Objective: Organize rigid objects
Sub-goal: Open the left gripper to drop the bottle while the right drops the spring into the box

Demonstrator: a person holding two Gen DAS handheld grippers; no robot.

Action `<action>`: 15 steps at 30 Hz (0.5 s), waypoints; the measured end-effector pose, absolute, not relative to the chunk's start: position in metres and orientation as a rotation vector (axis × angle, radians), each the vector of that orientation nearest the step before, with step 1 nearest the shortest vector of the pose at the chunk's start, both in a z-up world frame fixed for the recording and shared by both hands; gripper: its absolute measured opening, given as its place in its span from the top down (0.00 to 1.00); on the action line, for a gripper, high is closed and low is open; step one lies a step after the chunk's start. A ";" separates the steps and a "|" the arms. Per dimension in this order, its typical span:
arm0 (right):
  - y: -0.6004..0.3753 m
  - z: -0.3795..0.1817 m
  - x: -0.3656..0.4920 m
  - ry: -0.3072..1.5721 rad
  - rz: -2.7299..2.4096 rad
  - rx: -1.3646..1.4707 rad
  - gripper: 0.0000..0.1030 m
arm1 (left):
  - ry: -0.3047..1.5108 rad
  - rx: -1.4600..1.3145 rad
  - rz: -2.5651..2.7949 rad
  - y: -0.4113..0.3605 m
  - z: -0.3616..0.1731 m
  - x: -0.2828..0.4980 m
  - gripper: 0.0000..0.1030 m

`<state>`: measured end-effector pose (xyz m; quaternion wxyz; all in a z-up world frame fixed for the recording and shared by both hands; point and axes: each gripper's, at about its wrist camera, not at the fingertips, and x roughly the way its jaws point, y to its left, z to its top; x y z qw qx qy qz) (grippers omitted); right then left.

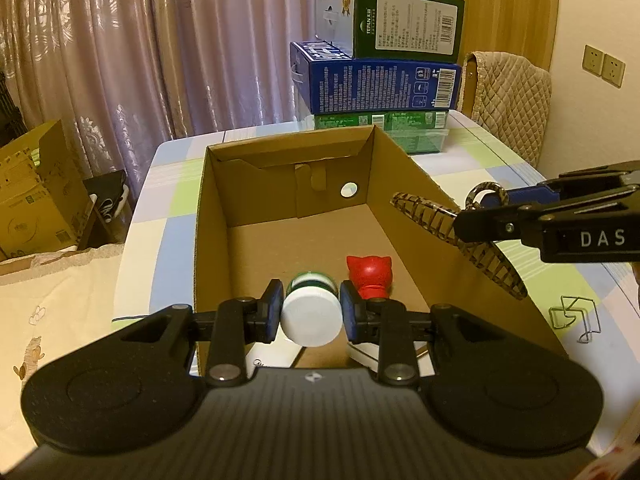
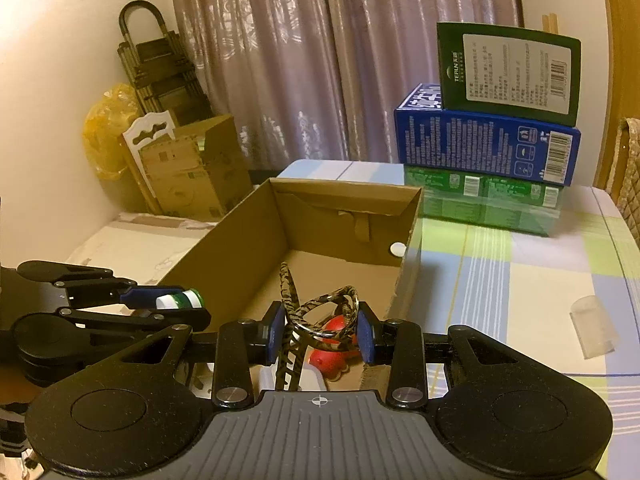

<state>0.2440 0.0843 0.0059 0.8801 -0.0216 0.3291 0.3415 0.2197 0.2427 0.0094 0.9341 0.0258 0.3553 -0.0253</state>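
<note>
An open cardboard box (image 1: pixel 212 220) stands on the checked tablecloth. My left gripper (image 1: pixel 311 314) is shut on a white-capped bottle with a green label (image 1: pixel 311 322), held over the box's near end. Just beyond it, on the box floor, lies a red cat-shaped toy (image 1: pixel 370 276). My right gripper (image 2: pixel 321 332) is shut on a tortoiseshell hair clip (image 2: pixel 289 288), whose comb hangs over the box's right wall (image 2: pixel 408 276). Each view shows the other tool: the right gripper (image 1: pixel 474 210) with the clip (image 1: pixel 424 212), and the left gripper (image 2: pixel 188 304) with the bottle (image 2: pixel 182 300).
Stacked green, blue and dark cartons (image 1: pixel 384 80) stand behind the box. A wire clip (image 1: pixel 572 318) and a clear plastic cup (image 2: pixel 592 330) lie on the table to its right. A white object (image 1: pixel 362 354) sits in the box's near corner. A chair (image 1: pixel 508 100) stands at the far right.
</note>
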 end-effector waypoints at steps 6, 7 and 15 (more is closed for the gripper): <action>0.083 0.004 0.244 0.690 0.708 -0.045 0.67 | 0.730 0.038 -0.059 0.244 0.006 0.224 0.75; 0.083 0.004 0.245 0.691 0.708 -0.044 0.67 | 0.728 0.038 -0.055 0.245 0.007 0.224 0.75; 0.082 0.002 0.244 0.696 0.705 -0.043 0.67 | 0.702 0.028 -0.022 0.253 0.017 0.218 0.75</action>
